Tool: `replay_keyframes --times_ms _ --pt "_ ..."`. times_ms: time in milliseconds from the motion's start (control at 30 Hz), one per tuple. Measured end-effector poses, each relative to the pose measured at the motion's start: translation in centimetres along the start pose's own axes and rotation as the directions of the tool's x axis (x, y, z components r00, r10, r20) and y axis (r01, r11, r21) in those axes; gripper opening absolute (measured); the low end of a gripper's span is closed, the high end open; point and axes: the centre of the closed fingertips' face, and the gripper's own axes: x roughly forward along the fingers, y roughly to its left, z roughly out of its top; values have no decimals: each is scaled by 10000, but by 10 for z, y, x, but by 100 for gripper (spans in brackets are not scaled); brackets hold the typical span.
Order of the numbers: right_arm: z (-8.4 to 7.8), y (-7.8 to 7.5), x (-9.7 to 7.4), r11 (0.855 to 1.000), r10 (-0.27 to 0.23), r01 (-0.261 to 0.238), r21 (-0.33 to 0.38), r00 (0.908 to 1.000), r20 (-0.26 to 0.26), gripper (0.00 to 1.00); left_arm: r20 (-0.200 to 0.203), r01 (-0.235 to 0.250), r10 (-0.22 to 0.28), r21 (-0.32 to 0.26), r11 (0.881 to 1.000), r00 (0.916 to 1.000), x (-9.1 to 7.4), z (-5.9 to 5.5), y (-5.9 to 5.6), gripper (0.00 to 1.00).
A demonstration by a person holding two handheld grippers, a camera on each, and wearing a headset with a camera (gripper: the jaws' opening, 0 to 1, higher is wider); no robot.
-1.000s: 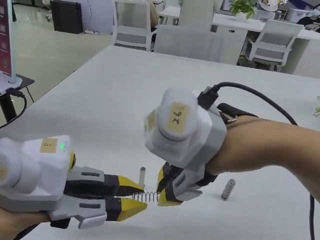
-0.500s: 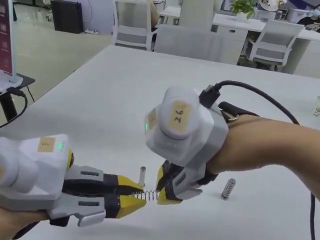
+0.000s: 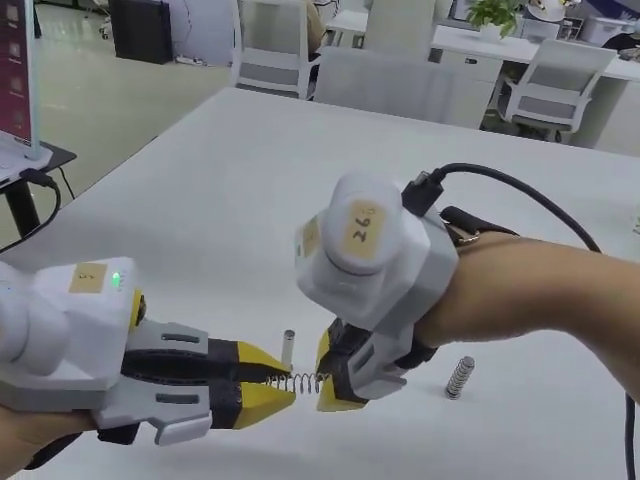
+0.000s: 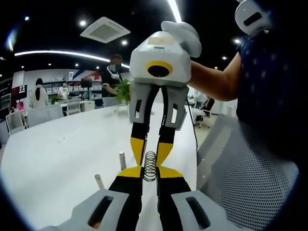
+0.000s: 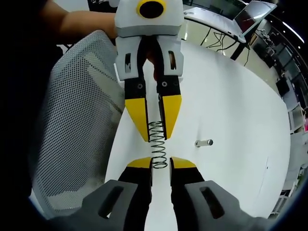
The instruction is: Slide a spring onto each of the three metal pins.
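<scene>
Status: spring-on-pin step, first placement not yet made as far as I can see. The left gripper and the right gripper meet tip to tip low over the white table, with one spring stretched horizontally between them. Both sets of jaws are closed down on it, one at each end: the left gripper view shows the coil seated between its own yellow tips, and so does the right gripper view. I can't tell whether anything runs through the coil's bore, it's too fine to resolve. One metal pin stands upright on the table just behind the spring, bare and untouched. A spare spring stands well off to the right, past the right gripper's body. I can't locate the other two pins from here. Judgement on the next move: one gripper has to let go so the other can tip the spring upright, which looks easier for the right one since it comes in from above. Then centre the open end over the pin top and lower it straight down. Risks are that the coil is thin and floppy, so a grip too far from the leading end lets it droop off-axis, and that a sideways nudge could topple the free-standing pin.
</scene>
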Motion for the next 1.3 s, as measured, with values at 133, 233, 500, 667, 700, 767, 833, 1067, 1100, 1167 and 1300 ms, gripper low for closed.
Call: replay_keyframes --times_ms 133,233,500,667,700,767,833,1067,1100,1167,1300 --pt "-1 0 1 9999 69 -70 76 9999 75 11 75 24 -24 60 10000 10000 -1 5 -1 3" --pt "0 1 2 9999 100 -100 88 9999 107 11 96 46 -47 129 9999 9999 -1 8 -2 3" --pt "1 1 0 9999 119 -121 84 9997 206 10 133 77 -81 247 9997 9999 0 13 -1 3" --pt "1 1 0 9999 114 -116 80 9998 182 9 152 93 -97 284 9996 9998 1 15 -2 3" --pt "1 1 0 9999 112 -114 74 9998 181 9 151 90 -94 292 9995 9998 1 15 -2 3" --pt "1 2 0 9999 120 -122 79 9998 184 9 169 94 -99 282 9996 9998 1 15 -2 3" --pt "1 2 0 9999 117 -118 75 9997 195 9 177 88 -93 290 9995 9998 1 15 -2 3" --pt "1 1 -1 10000 39 -40 36 9998 189 9 105 54 -57 286 9996 9999 1 12 -1 3" --pt "1 1 -2 10000 27 -27 41 9998 192 9 53 47 -49 298 9995 10000 1 11 -1 3" --pt "2 1 -4 10000 -9 8 54 9998 220 9 -4 46 -45 289 9996 10000 2 9 -1 3" --pt "4 1 -7 10000 -55 53 77 9996 289 9 -119 40 -36 305 9995 9999 3 7 0 3"
